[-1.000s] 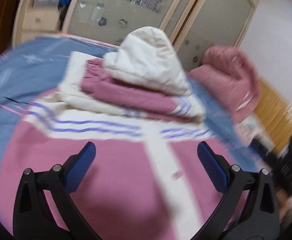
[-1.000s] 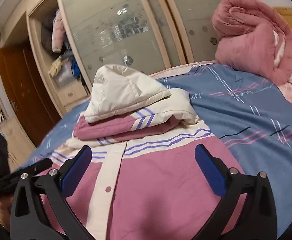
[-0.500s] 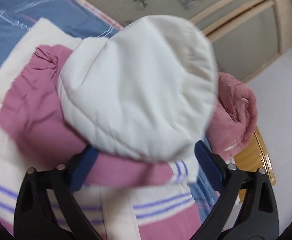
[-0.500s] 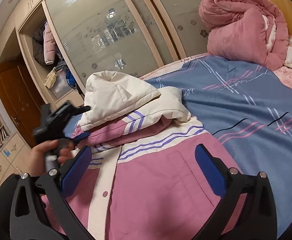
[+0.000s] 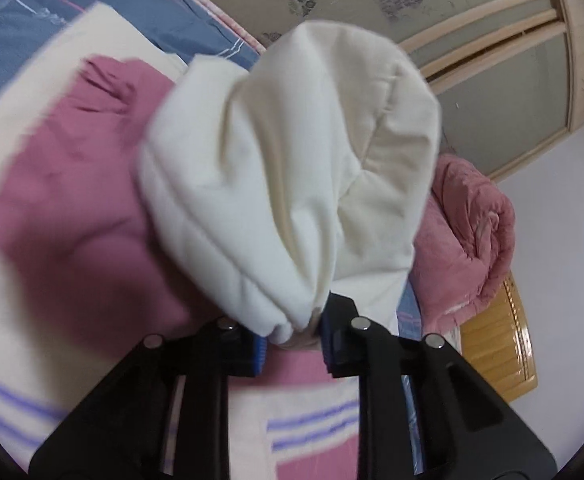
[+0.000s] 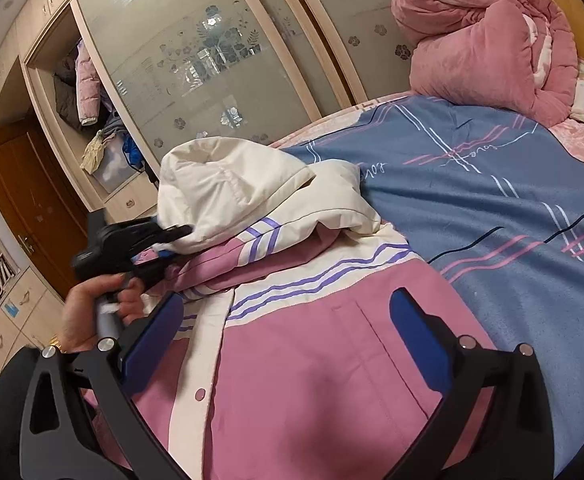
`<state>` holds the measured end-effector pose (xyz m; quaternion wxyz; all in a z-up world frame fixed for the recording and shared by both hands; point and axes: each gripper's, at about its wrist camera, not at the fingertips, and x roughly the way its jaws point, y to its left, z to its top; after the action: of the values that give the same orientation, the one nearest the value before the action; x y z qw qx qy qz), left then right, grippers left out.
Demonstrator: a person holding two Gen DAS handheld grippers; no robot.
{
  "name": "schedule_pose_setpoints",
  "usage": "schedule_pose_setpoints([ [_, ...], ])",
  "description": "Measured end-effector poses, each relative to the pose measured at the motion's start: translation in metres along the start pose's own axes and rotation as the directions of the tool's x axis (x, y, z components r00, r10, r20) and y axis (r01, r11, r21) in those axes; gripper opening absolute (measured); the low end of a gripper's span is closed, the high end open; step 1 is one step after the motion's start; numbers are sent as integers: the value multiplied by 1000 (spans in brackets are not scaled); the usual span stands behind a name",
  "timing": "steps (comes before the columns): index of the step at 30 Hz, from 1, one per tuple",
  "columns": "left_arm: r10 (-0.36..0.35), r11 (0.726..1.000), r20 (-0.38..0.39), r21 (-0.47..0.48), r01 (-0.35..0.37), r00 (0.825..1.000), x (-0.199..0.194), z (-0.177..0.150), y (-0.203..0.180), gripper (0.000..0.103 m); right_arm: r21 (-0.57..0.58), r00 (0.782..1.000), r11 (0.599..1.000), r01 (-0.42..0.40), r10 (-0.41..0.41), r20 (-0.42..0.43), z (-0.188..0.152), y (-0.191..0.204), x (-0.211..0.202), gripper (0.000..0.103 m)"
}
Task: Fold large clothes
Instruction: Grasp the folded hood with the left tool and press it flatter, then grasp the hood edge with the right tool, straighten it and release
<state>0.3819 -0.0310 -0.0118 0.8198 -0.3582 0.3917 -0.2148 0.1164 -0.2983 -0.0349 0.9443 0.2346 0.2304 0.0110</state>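
A pink and cream padded jacket [image 6: 323,364] with purple stripes lies on the bed, sleeves folded over its chest. Its cream hood [image 5: 292,184] sits on top and also shows in the right wrist view [image 6: 228,192]. My left gripper [image 5: 293,340] is shut on the hood's edge; it shows from the side in the right wrist view [image 6: 164,240], held by a hand. My right gripper [image 6: 288,344] is open and empty, hovering over the jacket's pink front.
A blue striped bedsheet [image 6: 491,200] covers the bed. A rolled pink quilt [image 6: 487,36] lies at the head by a wooden headboard [image 5: 499,344]. Sliding wardrobe doors [image 6: 212,60] and an open shelf of clothes stand behind.
My left gripper moved forward to the hood and closed on its edge. My right gripper stayed open over the jacket's front.
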Motion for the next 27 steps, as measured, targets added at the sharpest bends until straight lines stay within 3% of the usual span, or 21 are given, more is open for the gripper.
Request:
schedule_pose_setpoints([
  [4,89,996,-32,34,-88,996,-38,-16,7,21,-11,1000,1000,3,-3,-7,-3,4,2,102],
  [6,174,981,-39,94,-170,984,-48,-26,17,21,-13,1000,1000,-2,2,-13,-4,7,5,102],
  [8,245,961,-68,152,-233,967,-41,-35,27,21,-28,1000,1000,-5,5,-20,-7,12,7,102],
  [11,289,944,-119,198,-263,950,-20,-45,43,27,-51,999,999,-11,10,-31,-11,21,12,102],
  [13,283,942,-88,214,-259,955,-16,-43,40,36,-60,999,998,-21,19,-39,-13,24,15,102],
  [14,272,944,-78,217,-250,959,-17,-42,34,61,-62,999,998,-33,31,-38,-14,26,15,102],
  [16,256,941,-49,241,-237,965,-26,-46,20,100,-77,998,995,-62,60,-27,-13,31,13,102],
  [19,179,928,18,328,-175,984,-65,-64,-5,101,-92,997,993,-72,74,10,-11,34,9,102],
  [22,193,876,108,430,-221,975,-117,-91,-29,101,-89,996,992,-86,87,7,-12,35,9,102],
  [25,247,817,249,467,-339,937,-157,-133,-51,101,-135,998,989,-56,59,15,-14,42,11,102],
  [27,241,808,321,457,-373,916,-177,-154,-47,101,-143,998,988,-57,60,12,-17,45,15,102],
])
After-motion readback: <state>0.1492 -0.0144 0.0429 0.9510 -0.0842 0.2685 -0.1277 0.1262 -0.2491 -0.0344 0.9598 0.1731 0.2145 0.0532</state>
